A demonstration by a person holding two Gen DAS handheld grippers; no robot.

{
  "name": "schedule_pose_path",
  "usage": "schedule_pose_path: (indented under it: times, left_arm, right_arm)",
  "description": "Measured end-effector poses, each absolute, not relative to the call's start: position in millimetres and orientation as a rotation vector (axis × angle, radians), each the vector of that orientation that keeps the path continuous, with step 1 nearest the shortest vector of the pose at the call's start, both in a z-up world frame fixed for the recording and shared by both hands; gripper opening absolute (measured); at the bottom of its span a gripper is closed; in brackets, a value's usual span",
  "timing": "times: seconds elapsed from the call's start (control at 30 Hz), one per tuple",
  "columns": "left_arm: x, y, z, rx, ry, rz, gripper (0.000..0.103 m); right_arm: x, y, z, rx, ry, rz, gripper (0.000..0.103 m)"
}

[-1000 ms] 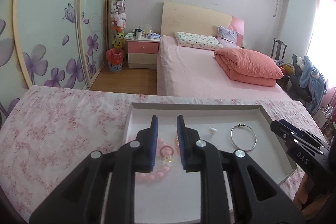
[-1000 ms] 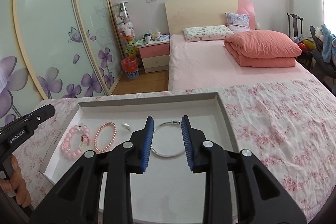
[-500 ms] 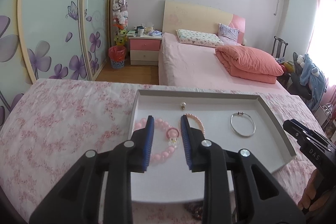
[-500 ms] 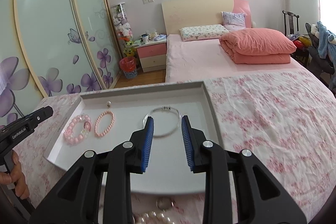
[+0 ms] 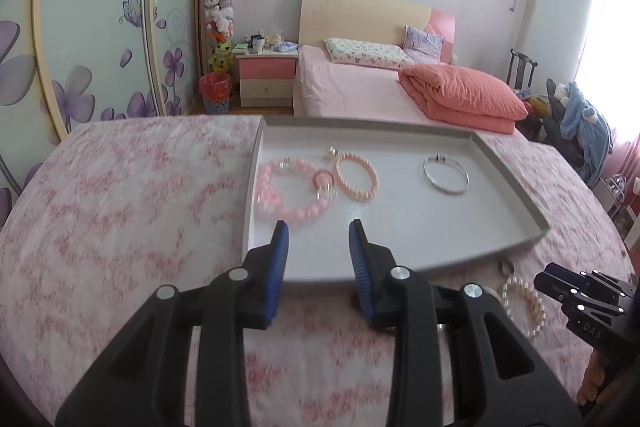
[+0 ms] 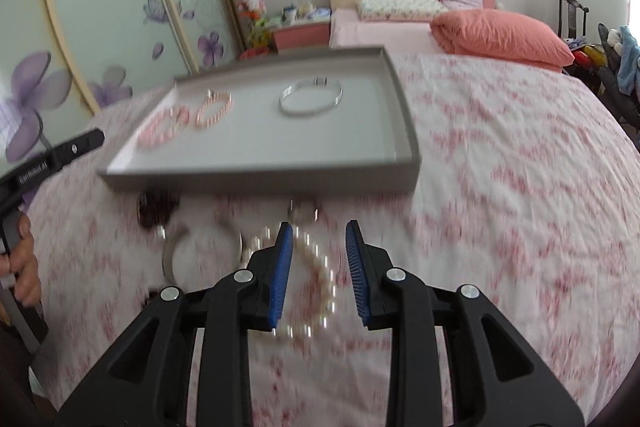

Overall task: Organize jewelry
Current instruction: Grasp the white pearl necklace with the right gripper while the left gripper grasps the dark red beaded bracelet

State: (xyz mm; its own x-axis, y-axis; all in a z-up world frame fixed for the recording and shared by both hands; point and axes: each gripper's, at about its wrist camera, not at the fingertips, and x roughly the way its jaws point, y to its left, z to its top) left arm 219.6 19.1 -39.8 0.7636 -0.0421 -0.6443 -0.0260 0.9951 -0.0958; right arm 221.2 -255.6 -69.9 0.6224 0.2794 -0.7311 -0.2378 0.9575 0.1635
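Grey tray [image 6: 400, 115], upper centre: pink bead bracelets, silver bangle [image 6: 310, 95] already inside. White pearl bracelet [image 6: 320, 279] lay on the floral bedspread, lower centre, beneath the right claw [image 6: 319, 263], parted and empty. Left claw [image 5: 319, 255], just widening, empty. Next, likely: pinch pearls.

grey tray [image 5: 508, 183], pink floral bedspread [image 5: 120, 195]

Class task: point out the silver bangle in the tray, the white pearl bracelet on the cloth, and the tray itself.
silver bangle [image 5: 446, 174], left wrist view, near rim.
white pearl bracelet [image 6: 320, 267], right wrist view, bead strand.
tray [image 6: 260, 179], right wrist view, front wall.
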Motion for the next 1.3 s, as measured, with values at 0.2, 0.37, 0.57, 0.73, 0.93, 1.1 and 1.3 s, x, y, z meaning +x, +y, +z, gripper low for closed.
schedule_pose_path:
  times: [0.2, 0.37, 0.57, 0.73, 0.93, 1.1, 1.3]
  left_arm:
    - [203, 16, -54, -0.085, 0.747, -0.028, 0.036]
    - [197, 14, -63, -0.082, 0.782, -0.050, 0.042]
    - [196, 0, -71, -0.059, 0.817, -0.082, 0.057]
    - [200, -11, -78, -0.047, 0.847, -0.103, 0.062]
    - [218, -23, -83, -0.088, 0.894, -0.110, 0.062]
    - [233, -29, -90, -0.137, 0.938, -0.096, 0.062]
    - [238, -37, -93, -0.092, 0.939, -0.056, 0.041]
  right_arm:
    - [214, -253, -84, 0.018, 0.896, 0.277, 0.029]
    - [213, -250, -85, -0.024, 0.899, 0.245, 0.017]
    - [222, -262, -85, -0.005, 0.900, 0.179, 0.011]
    - [231, -277, -85, 0.046, 0.901, 0.111, 0.011]
    - [232, -277, -85, 0.040, 0.901, 0.111, 0.011]
    - [232, -275, -85, 0.036, 0.901, 0.117, 0.011]
    - [232, -275, -85, 0.036, 0.902, 0.123, 0.011]
